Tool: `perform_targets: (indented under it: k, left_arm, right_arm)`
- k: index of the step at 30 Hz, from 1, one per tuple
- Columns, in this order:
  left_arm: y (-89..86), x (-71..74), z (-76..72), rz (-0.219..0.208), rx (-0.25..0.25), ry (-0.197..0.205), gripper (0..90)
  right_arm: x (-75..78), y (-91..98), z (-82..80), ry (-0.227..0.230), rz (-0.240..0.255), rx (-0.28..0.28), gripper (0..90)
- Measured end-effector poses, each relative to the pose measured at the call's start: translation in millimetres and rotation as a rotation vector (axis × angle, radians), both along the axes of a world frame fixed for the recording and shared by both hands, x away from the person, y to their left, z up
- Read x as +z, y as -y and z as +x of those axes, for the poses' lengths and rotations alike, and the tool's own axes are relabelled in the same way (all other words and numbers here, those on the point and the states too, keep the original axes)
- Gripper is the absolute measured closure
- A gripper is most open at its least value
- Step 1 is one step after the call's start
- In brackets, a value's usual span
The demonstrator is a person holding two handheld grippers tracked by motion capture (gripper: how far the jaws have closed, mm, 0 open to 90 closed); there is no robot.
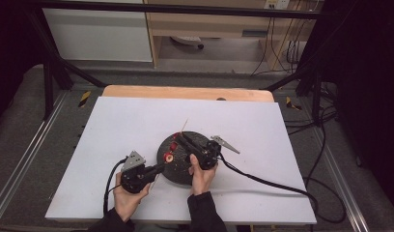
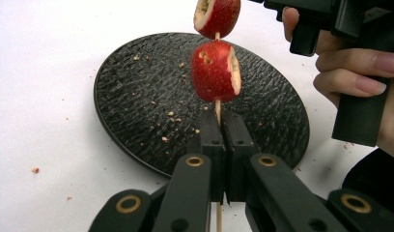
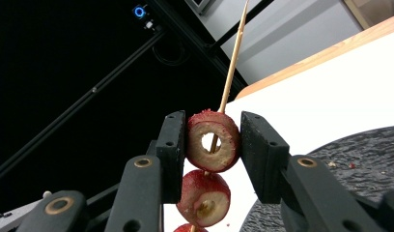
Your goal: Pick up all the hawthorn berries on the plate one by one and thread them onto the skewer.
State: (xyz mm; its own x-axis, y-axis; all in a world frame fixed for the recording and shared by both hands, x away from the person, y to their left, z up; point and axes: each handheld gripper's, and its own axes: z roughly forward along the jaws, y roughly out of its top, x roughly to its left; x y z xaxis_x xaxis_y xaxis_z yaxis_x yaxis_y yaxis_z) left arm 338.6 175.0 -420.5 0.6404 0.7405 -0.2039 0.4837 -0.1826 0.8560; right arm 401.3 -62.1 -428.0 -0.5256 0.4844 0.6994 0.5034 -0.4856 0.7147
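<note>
A thin wooden skewer [image 2: 218,107] stands tilted over a black round plate [image 1: 178,173], with red cored fruits threaded on it. My left gripper [image 2: 223,121] is shut on the skewer's lower part, just under a red fruit [image 2: 216,71]; another fruit [image 2: 217,14] sits above that one. My right gripper [image 3: 213,130] is shut on the topmost fruit ring [image 3: 221,157], the skewer [image 3: 232,53] passing through its hole. A second fruit [image 3: 204,198] hangs right below it. In the high view the left gripper [image 1: 162,167] reaches in from the left and the right gripper [image 1: 178,137] holds above the plate.
The plate [image 2: 137,96] lies on a white tabletop [image 1: 127,125] and carries scattered crumbs. A wooden edge [image 1: 185,92] runs along the back. Black cables [image 1: 262,181] trail right from the right gripper. A dark metal frame [image 1: 55,72] surrounds the table.
</note>
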Motion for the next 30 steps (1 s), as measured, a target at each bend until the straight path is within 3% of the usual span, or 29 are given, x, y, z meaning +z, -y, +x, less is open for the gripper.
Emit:
perform_targets:
  k: [6,11,18,30]
  left_arm:
    - [-1.2,-1.6,-0.2,0.004,-0.005,0.005,88.5]
    - [-3.9,-2.2,-2.1,0.005,-0.007,0.002,88.5]
    - [-9.0,-3.4,-2.7,0.012,-0.005,0.0,88.5]
    - [-11.3,-4.3,-4.0,0.039,-0.021,-0.01,88.5]
  right_arm:
    - [0.2,-0.1,-0.5,-0.003,-0.026,0.004,62.4]
    - [6.0,2.9,-1.2,0.019,-0.092,0.011,52.7]
    - [15.8,11.1,-0.1,0.032,-0.245,0.059,37.2]
    - [25.3,39.7,4.4,0.002,-0.499,0.141,11.2]
